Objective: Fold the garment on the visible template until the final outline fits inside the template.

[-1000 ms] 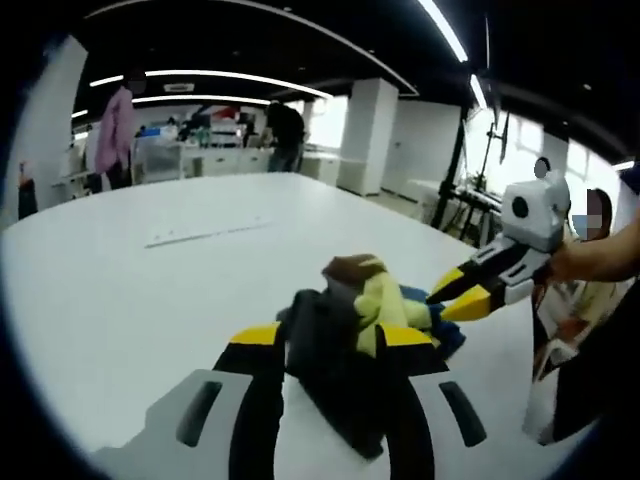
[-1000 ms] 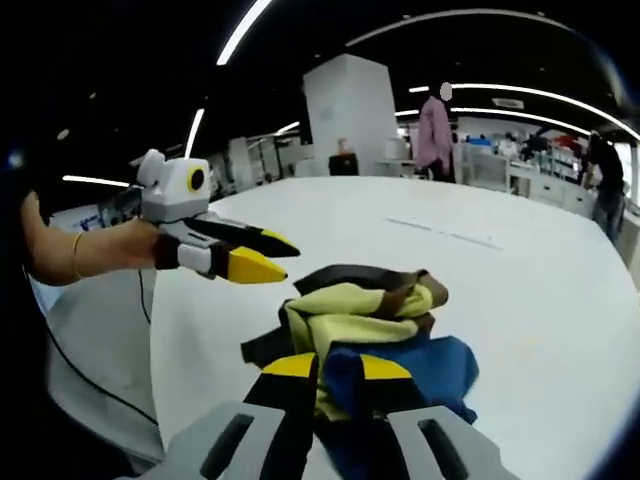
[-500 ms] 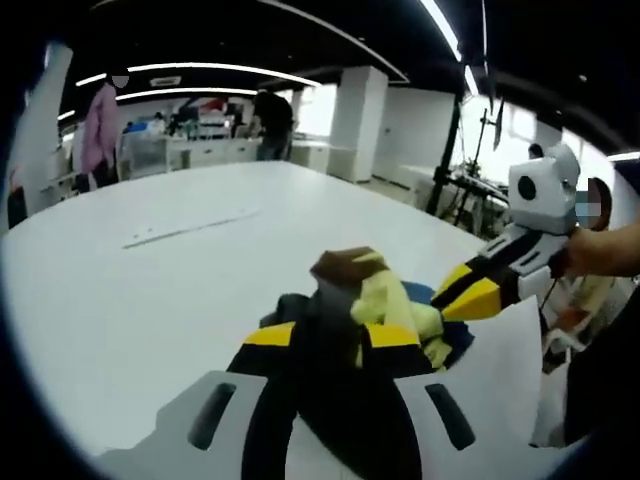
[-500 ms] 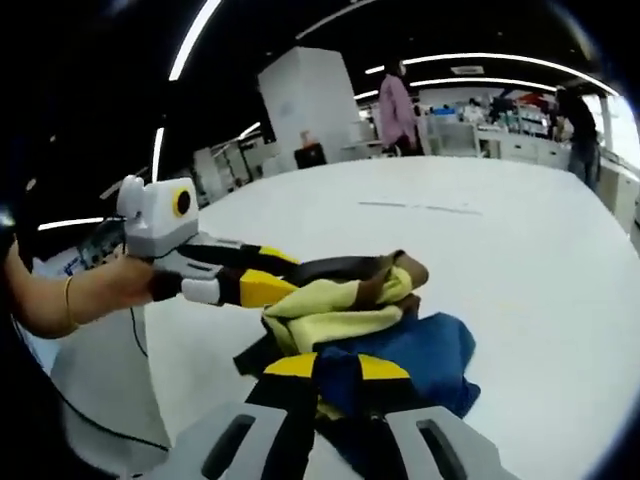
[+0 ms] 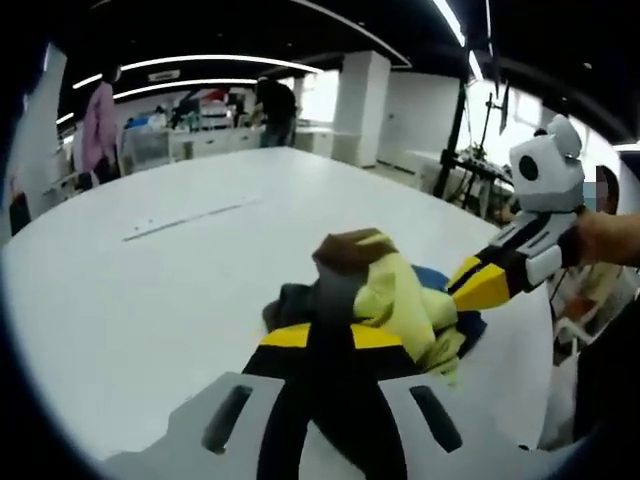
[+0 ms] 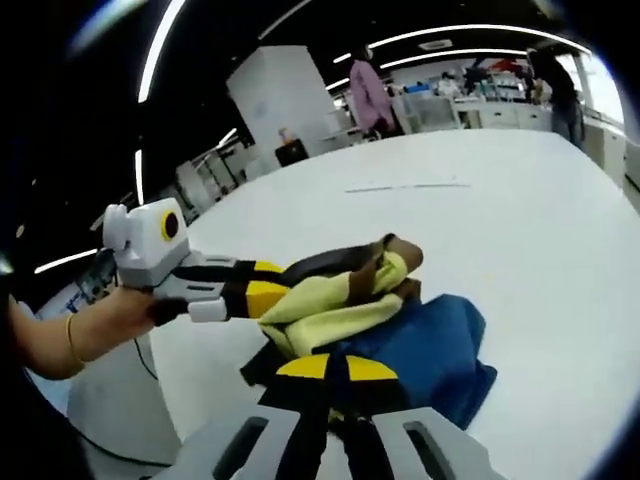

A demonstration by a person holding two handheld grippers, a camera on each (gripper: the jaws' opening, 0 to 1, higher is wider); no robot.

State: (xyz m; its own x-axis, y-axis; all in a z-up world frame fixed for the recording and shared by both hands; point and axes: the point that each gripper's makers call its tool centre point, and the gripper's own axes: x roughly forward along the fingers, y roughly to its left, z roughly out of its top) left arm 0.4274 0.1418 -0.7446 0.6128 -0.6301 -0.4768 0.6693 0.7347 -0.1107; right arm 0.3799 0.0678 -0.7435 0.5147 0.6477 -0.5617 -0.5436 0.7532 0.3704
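Yellow, brown and blue garment sits bunched on the white desk, my left gripper and right gripper both clamped on it, so I risk dragging the heap askew.

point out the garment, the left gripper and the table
garment (image 6: 440,345): right gripper view, blue part.
left gripper (image 6: 275,290): right gripper view, at its yellow tips on the cloth.
table (image 5: 150,290): left gripper view, bare white top.

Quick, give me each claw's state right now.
Left claw: shut on the crumpled yellow, brown, dark and blue fabric garment.
Right claw: shut on the same garment, at its blue part.
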